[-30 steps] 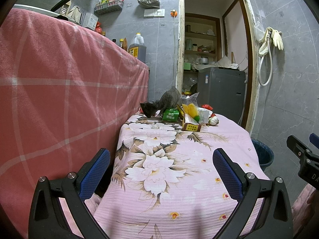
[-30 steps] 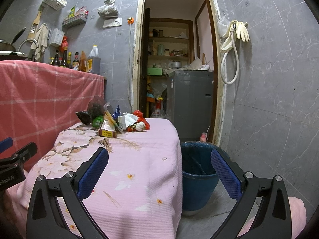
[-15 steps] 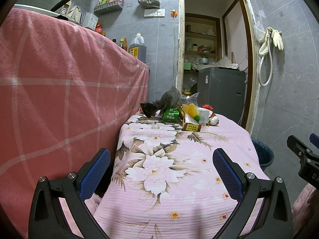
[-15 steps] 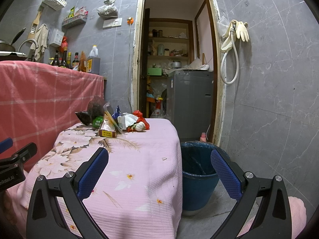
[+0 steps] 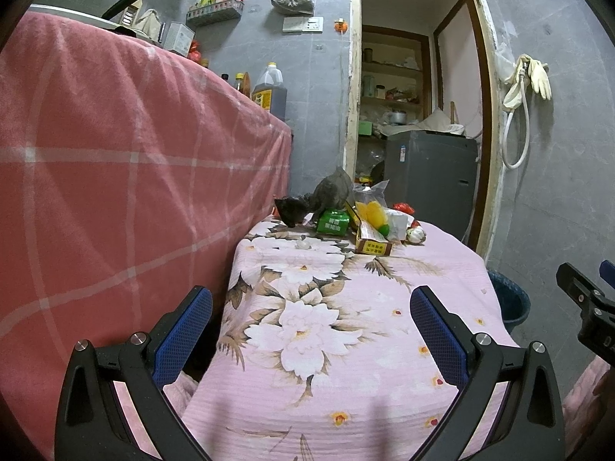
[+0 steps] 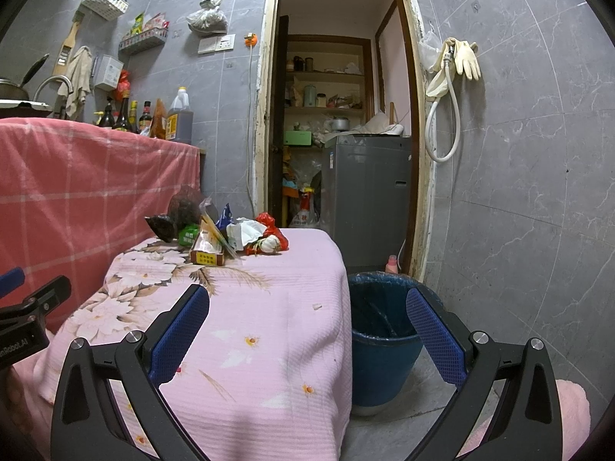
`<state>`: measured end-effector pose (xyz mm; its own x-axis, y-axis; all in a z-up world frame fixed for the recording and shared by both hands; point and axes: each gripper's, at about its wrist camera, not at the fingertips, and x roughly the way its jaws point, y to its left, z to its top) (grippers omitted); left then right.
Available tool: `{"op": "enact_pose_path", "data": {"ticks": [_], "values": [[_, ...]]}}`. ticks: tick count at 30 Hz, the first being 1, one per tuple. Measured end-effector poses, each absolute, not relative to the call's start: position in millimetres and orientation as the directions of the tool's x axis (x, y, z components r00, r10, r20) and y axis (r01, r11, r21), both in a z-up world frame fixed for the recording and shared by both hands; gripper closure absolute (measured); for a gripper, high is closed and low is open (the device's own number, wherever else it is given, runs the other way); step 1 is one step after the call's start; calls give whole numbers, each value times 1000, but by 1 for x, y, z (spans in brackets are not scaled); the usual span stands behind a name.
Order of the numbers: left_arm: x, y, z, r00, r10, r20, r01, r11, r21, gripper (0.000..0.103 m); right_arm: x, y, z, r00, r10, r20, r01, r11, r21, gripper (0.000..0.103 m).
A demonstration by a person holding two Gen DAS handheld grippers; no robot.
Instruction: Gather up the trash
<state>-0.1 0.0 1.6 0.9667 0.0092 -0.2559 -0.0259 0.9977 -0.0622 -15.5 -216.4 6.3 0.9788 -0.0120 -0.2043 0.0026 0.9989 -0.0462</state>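
Both wrist views forward, sharing table (image 5: 346, 345)

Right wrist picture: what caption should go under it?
Open right gripper hovers over a pink floral table, trash pile ahead, blue bin beside.

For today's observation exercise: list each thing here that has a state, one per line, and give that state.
left gripper: open, empty, fingers wide apart.
right gripper: open, empty.
trash pile: heaped at the table's far end, untouched.
yellow box: lying flat, flap open.
blue bin: upright on the floor beside the table, lined, uncovered.
doorway: open.

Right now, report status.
Left gripper open, right gripper open, both empty. Trash pile untouched at table's far end. Bin beside table. Path clear.
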Motion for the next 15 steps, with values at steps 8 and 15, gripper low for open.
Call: {"op": "enact_pose_path", "data": {"ticks": [8,15], "values": [[7,2,6,969,29,-247,-46,997,-61,2,-10,-212,11,979,-16,-201,7,999,-45,0],[23,0,20,972,38,-231,-53,997,-59,2,1,-215,27,980,-7,-200,-1,999,-44,0]]}}
